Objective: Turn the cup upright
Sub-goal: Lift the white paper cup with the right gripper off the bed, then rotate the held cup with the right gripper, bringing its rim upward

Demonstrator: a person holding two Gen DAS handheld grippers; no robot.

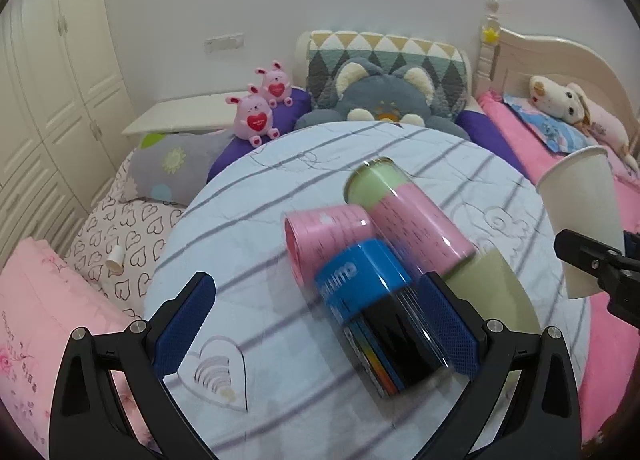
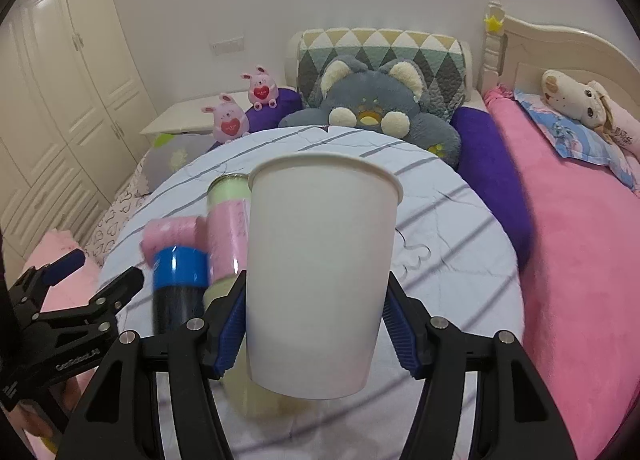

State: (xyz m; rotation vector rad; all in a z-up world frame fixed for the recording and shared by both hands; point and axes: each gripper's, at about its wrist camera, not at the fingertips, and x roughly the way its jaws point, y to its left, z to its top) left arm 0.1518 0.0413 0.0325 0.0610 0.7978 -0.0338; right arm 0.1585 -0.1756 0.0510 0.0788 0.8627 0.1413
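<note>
A white paper cup (image 2: 320, 272) stands upright, mouth up, between the blue pads of my right gripper (image 2: 316, 324), which is shut on its lower half and holds it above the round table (image 2: 460, 260). The cup also shows in the left wrist view (image 1: 580, 220) at the right edge, with the right gripper's black finger (image 1: 592, 256) on it. My left gripper (image 1: 320, 324) is open wide over the table; its right pad (image 1: 448, 324) is beside a blue and black can (image 1: 376, 316) lying on its side.
A pink can (image 1: 324, 236) and a pink and green can (image 1: 404, 216) lie on the striped tablecloth (image 1: 256, 196), with a pale green object (image 1: 496, 292) near them. Behind the table are a grey plush cushion (image 1: 380, 100), pink plush toys (image 1: 256, 116) and a pink bed (image 2: 580, 240).
</note>
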